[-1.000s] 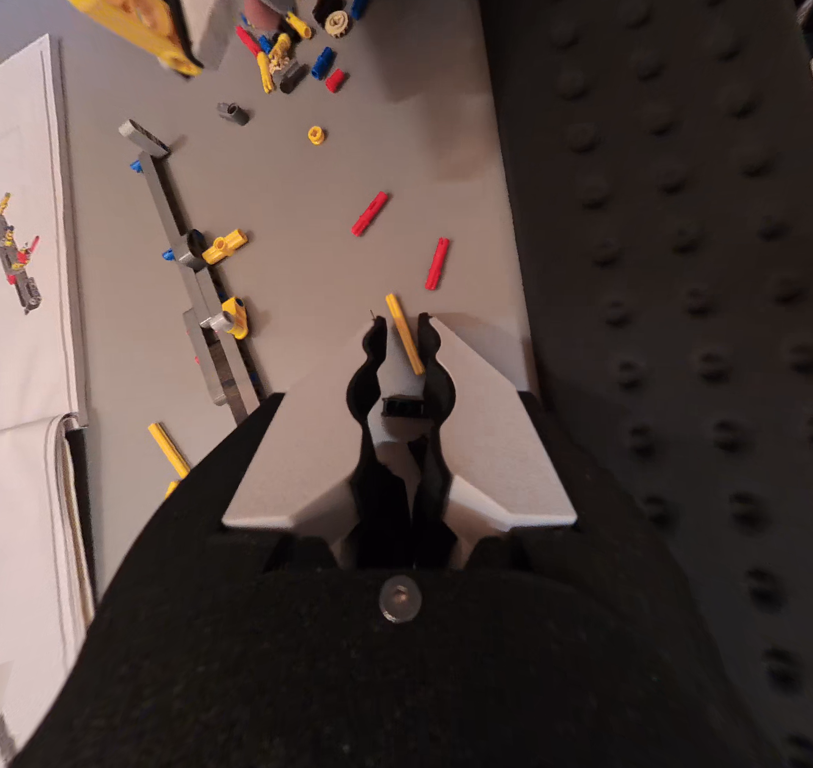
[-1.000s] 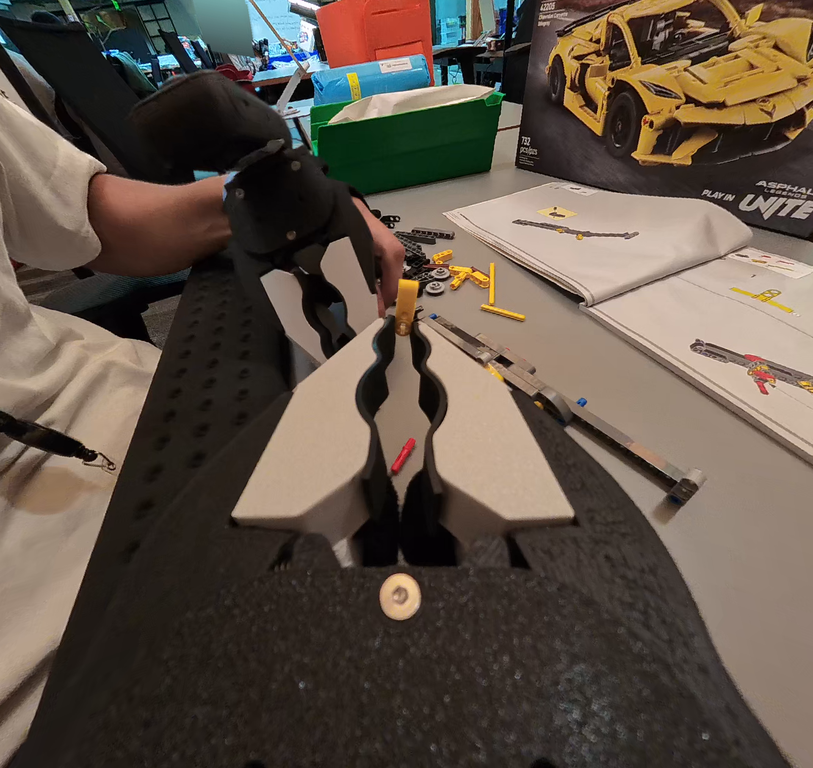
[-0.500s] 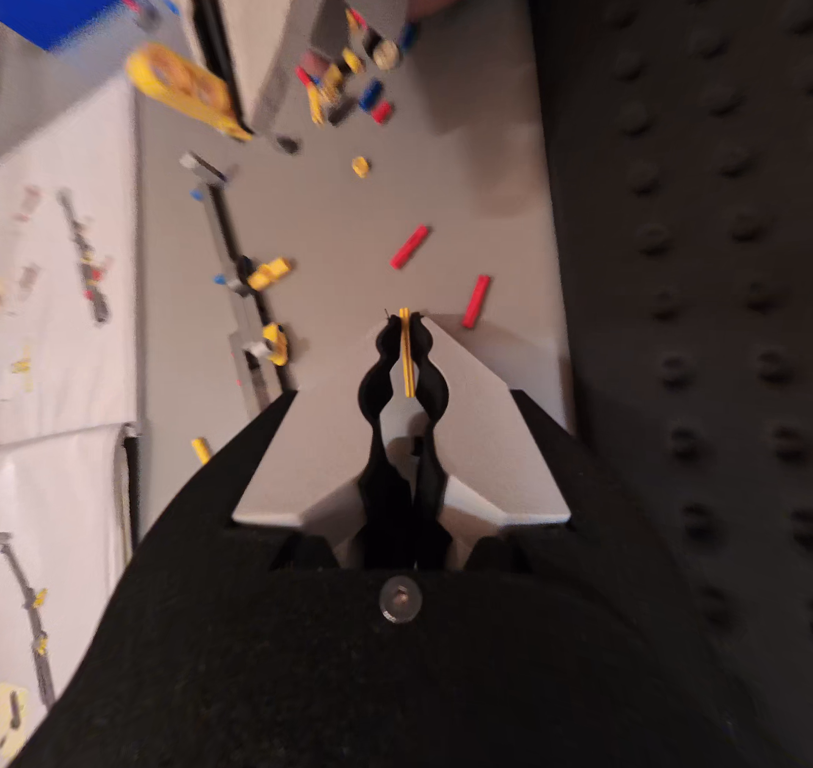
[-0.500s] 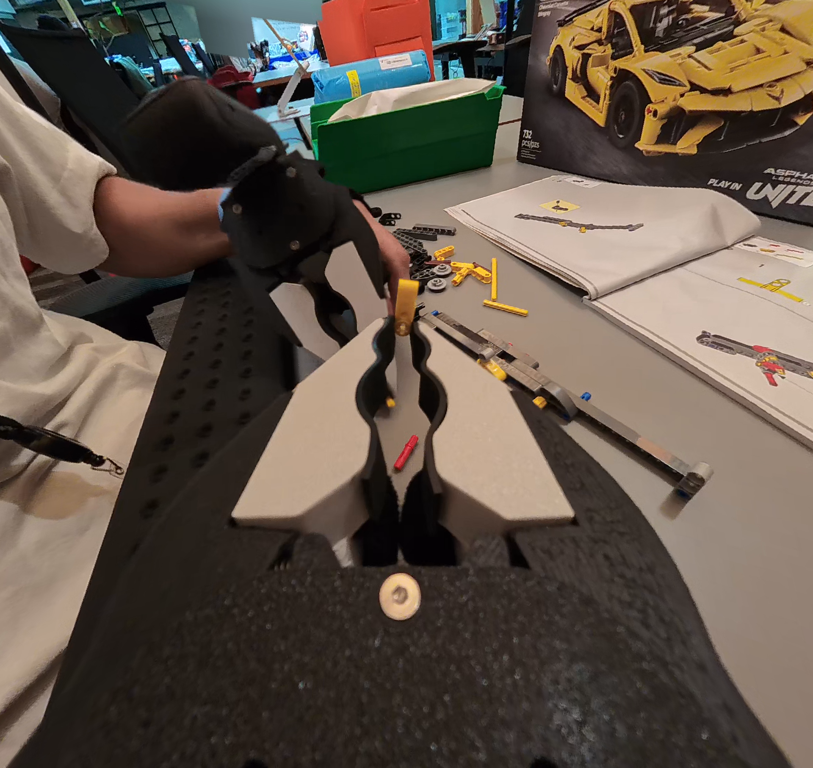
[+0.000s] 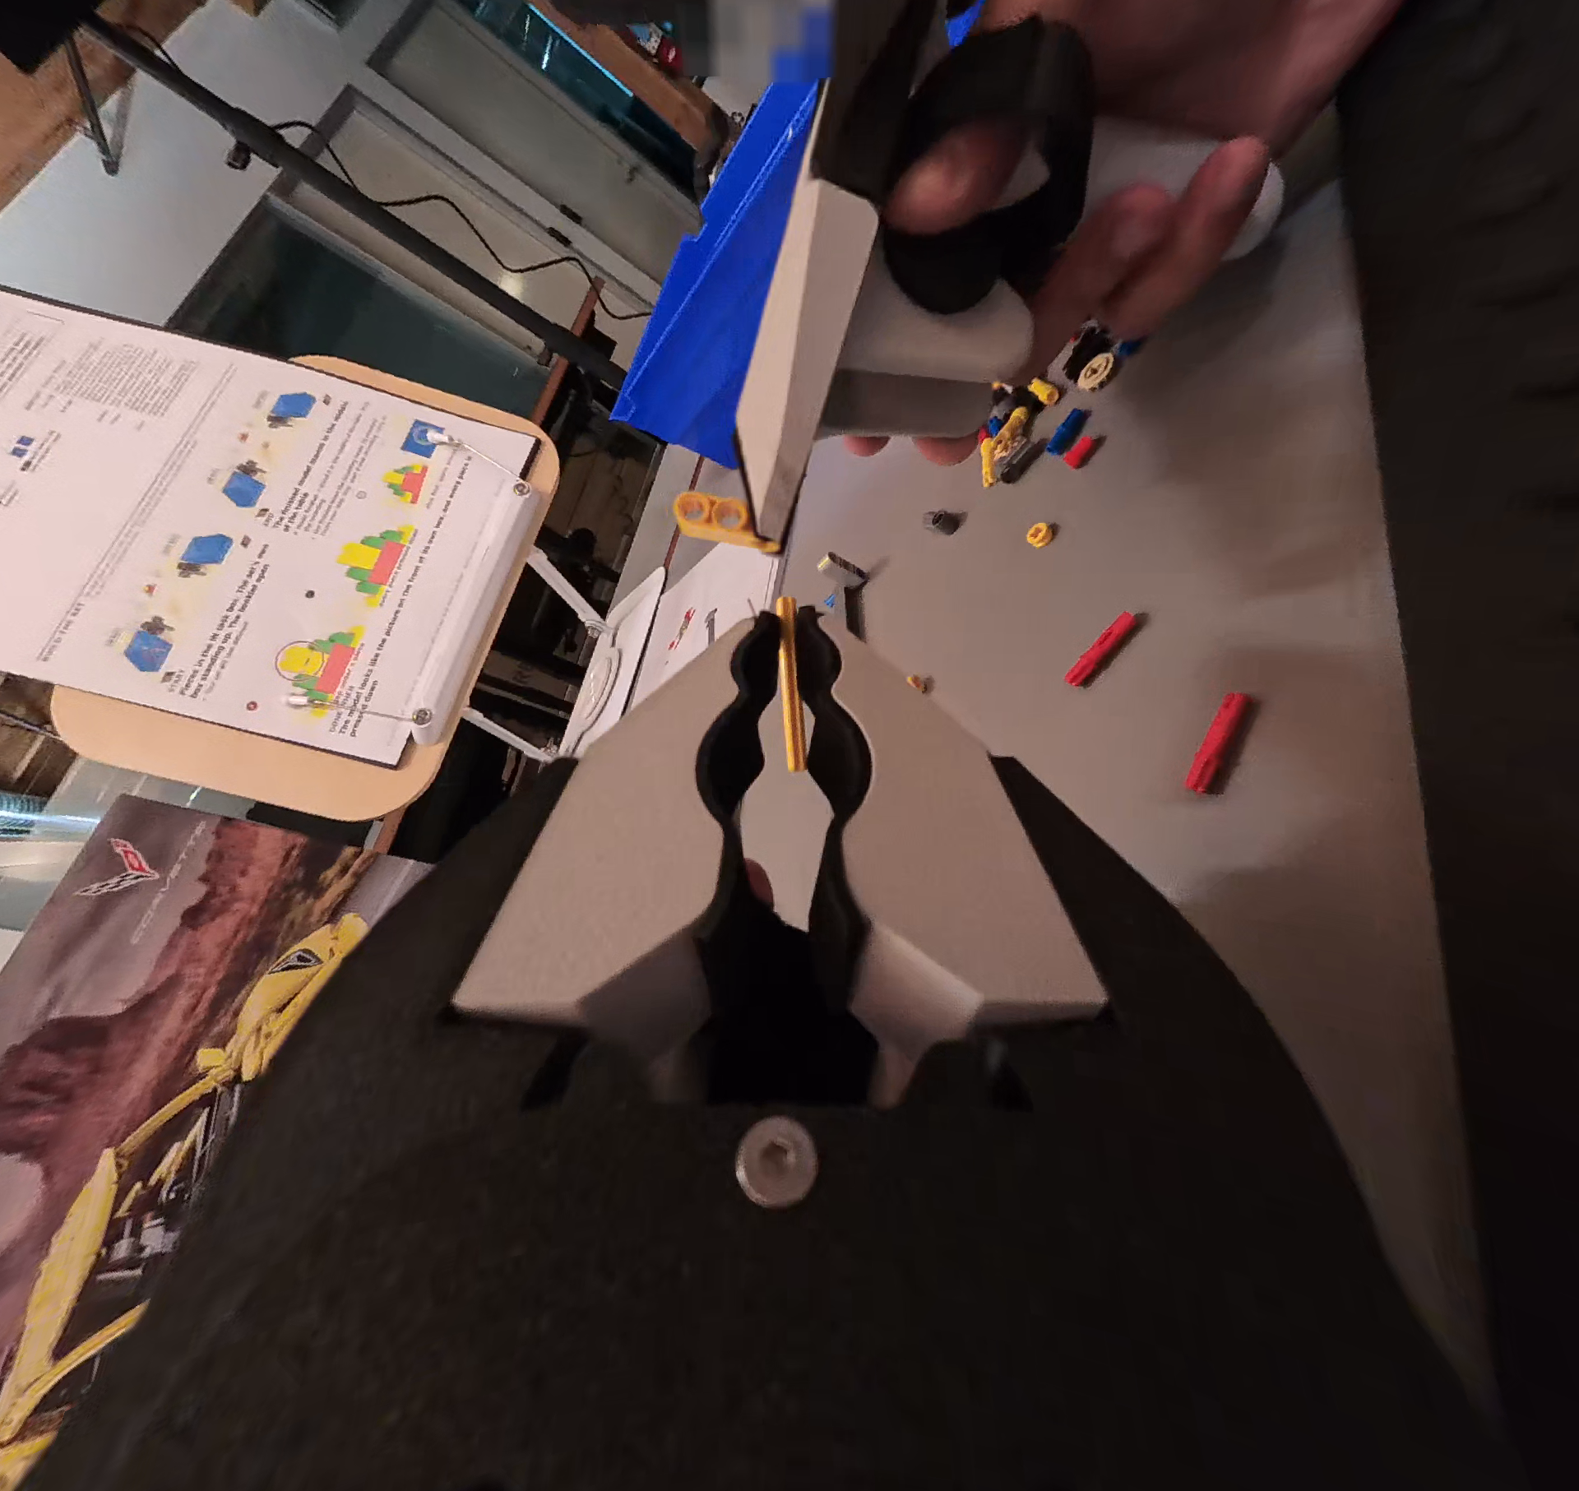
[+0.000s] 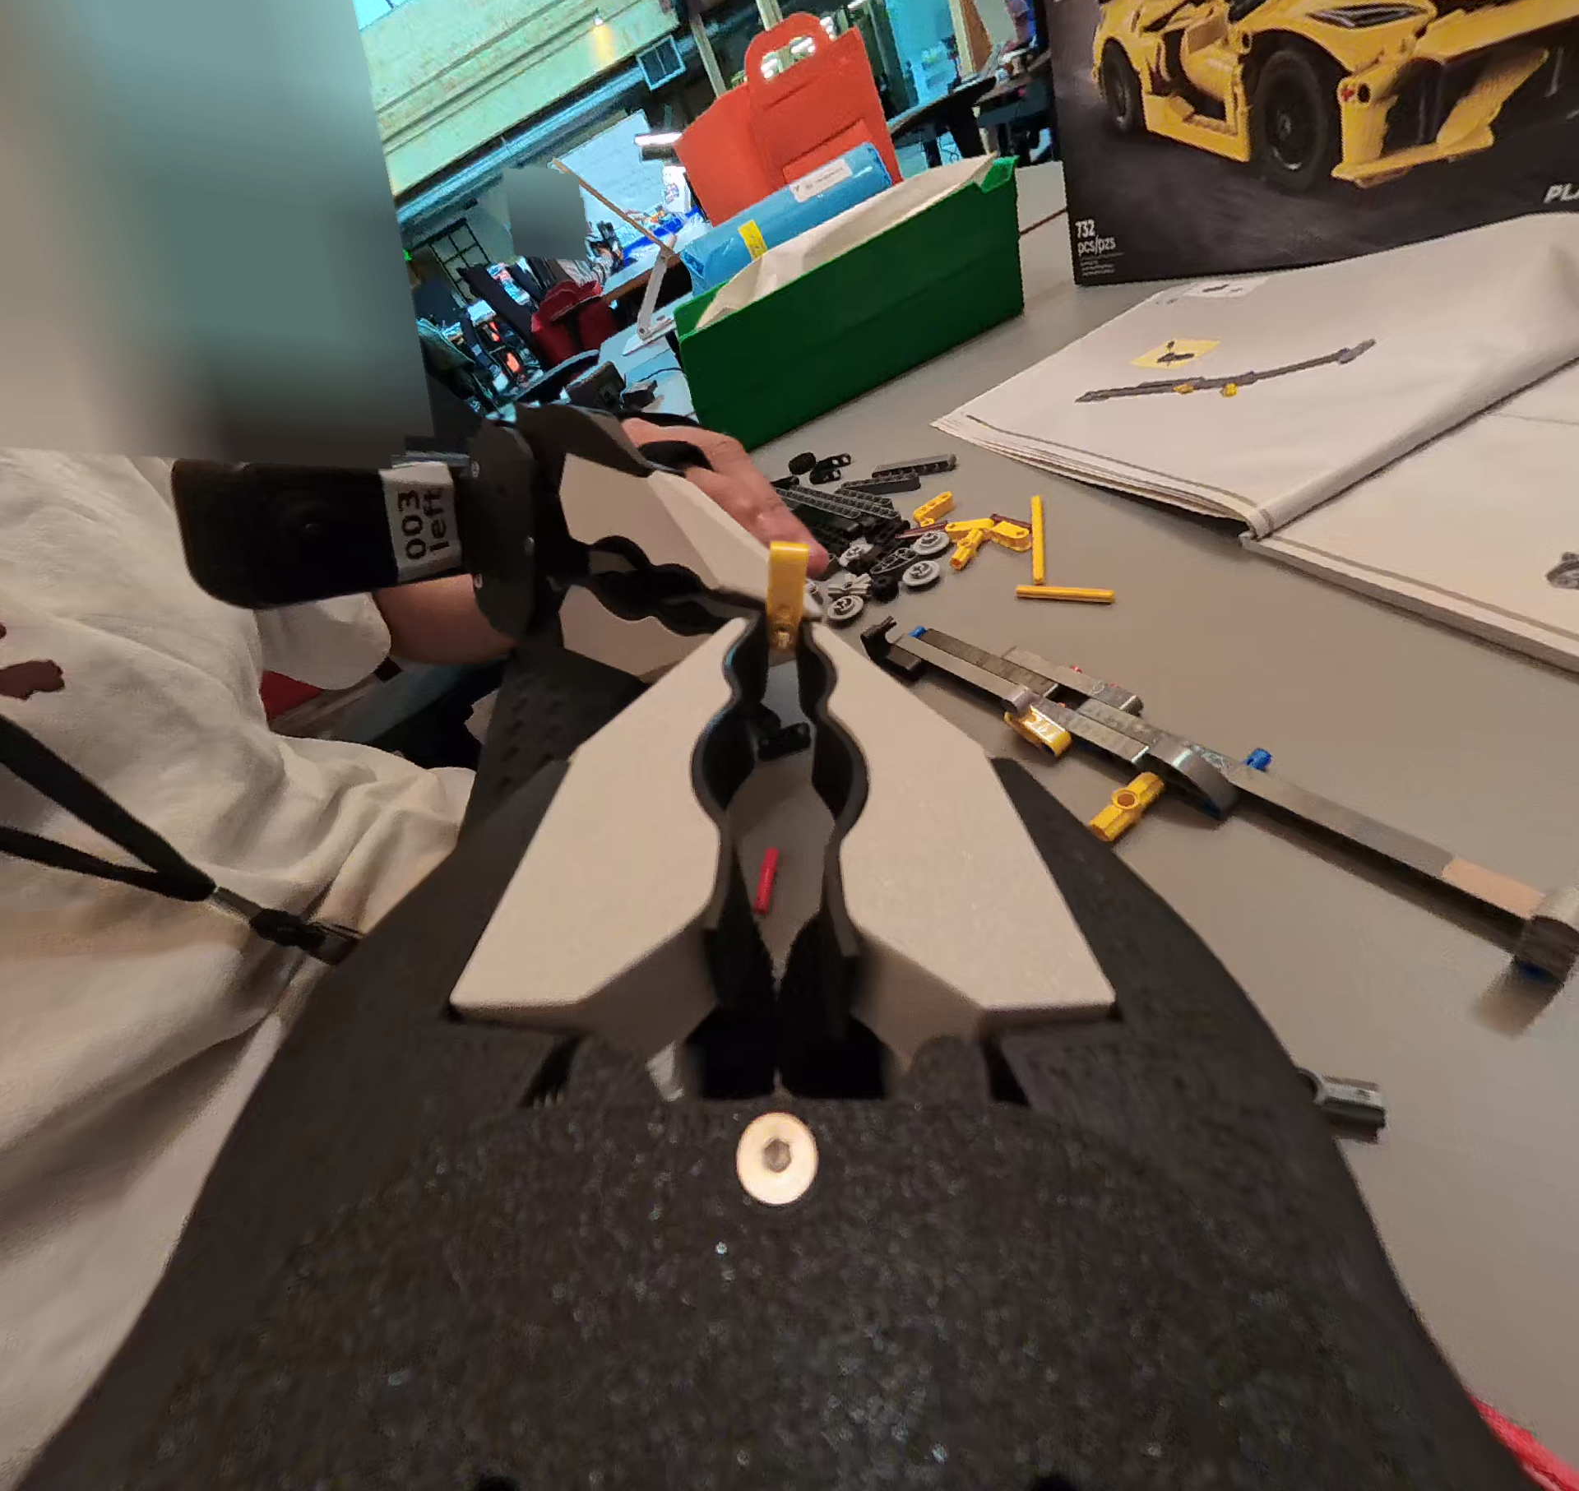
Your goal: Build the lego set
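Two yellow pieces are in our grip: the left gripper (image 5: 788, 621) is clamped on a thin yellow axle (image 5: 790, 685) at centre frame, and the right gripper (image 6: 782, 634) pinches a short yellow beam (image 6: 784, 583) standing upright at its tips. Right of centre, the long grey assembly (image 6: 1196, 754) lies on the grey table (image 6: 1282, 895), with the open instruction booklet (image 6: 1333, 390) at upper right.

Lower end of yellow beam (image 6: 784, 591) hidden between the right claw (image 6: 779, 638) tips.
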### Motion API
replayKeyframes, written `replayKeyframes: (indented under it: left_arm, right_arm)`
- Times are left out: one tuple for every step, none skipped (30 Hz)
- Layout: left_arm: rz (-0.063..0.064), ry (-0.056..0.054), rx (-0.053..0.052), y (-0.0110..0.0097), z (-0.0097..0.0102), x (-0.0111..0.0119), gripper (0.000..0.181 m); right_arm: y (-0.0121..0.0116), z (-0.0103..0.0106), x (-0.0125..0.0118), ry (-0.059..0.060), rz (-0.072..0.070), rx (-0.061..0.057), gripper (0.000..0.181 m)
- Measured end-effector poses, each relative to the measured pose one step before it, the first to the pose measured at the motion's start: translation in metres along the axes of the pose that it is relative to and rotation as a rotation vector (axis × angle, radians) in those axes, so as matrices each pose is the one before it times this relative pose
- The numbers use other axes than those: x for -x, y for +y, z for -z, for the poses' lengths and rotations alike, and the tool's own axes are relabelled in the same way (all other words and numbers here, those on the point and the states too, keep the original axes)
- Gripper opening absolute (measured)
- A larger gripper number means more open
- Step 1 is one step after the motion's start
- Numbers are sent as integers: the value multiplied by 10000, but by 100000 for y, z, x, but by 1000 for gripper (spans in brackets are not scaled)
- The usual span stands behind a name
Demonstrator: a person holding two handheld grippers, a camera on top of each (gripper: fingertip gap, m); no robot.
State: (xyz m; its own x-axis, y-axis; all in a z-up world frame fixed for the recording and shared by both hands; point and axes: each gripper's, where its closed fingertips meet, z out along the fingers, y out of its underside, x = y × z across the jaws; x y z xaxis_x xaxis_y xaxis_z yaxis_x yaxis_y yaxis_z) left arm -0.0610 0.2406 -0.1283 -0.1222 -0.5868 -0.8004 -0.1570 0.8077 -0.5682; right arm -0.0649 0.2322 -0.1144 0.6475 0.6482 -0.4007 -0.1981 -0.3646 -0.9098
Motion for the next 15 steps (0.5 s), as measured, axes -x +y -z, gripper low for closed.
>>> replayKeyframes:
  left_arm:
    - [15, 31, -18, 39, 78, 20, 2]
    - [38, -10, -102, -105, 131, 92, 2]
    - [51, -33, -131, -200, 172, 138, 2]
    - [98, 87, -132, -229, 138, -34, 2]
    - [77, 53, -125, -221, 115, -29, 2]
    - [-44, 22, -87, -213, 98, -27, 2]
    - [-66, -13, -81, -218, 89, 4, 2]
    - [-31, -29, -8, -113, 30, 31, 2]
    - [-16, 7, 62, 36, -4, -14, 2]
    - [-48, 0, 37, 64, 18, -17, 2]
    - [0, 22, -8, 21, 46, -6, 2]
    - [125, 100, 18, 61, 21, -75, 2]
    - [144, 125, 23, 105, 17, -93, 2]
    - [100, 130, -1, 97, 16, -87, 2]
    - [91, 93, -6, 83, 41, -54, 2]
  right_arm:
    - [-34, -45, 111, -25, 114, -32, 6]
    - [109, -60, -13, 29, 83, 35, 6]
    - [217, -115, -62, 62, 113, 102, 6]
    - [14, -73, -66, 79, 145, -9, 6]
    - [-104, -25, 97, -32, 173, -94, 6]
    - [-121, -8, 84, -49, 108, -92, 6]
    - [10, -1, -99, 40, 61, -8, 6]
    - [51, -60, 193, -132, 35, 19, 6]
    - [62, -116, 250, -156, -25, 45, 6]
    - [-21, -70, 91, -43, 29, -8, 6]
    - [7, -39, 146, -65, 91, 9, 6]
    - [63, -57, 9, 17, 120, 39, 6]
    - [95, -70, -45, 48, 122, 44, 6]
    - [67, -76, 48, -14, 111, 17, 6]
    - [102, -76, -24, 46, 124, 48, 6]
